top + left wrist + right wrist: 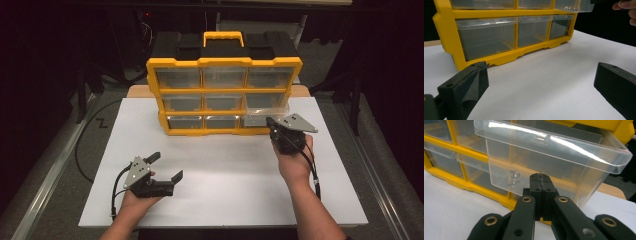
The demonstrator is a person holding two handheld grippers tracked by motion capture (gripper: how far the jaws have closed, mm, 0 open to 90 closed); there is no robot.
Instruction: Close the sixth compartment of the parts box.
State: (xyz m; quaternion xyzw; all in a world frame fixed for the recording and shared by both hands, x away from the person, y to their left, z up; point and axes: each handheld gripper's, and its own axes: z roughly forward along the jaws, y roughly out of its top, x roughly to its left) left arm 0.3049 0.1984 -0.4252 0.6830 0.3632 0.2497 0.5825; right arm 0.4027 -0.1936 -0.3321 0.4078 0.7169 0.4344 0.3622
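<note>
Clear plastic, pulled partway out of the yellow organizer (225,95) — that is the drawer (544,160) in the middle row at the right of the high view, jutting forward over the white table (225,195). The right gripper (540,178) sits directly below and in front of it; in the right gripper view its jaws rise from the bottom centre of the frame, pressed together with no gap showing, their tips against the drawer's front wall just under the overhanging lip. Whether they pinch any part of the drawer I cannot tell. A few small metal pieces (514,178) lie inside the drawer, left of the jaw tips. In the high view the right gripper (271,121) is at right of centre, at the organizer's lower right corner. The left gripper (165,166) rests low in the lower left of that frame, well apart from the organizer, its jaws spread wide on nothing — bare table lies between them in the left gripper view.
</note>
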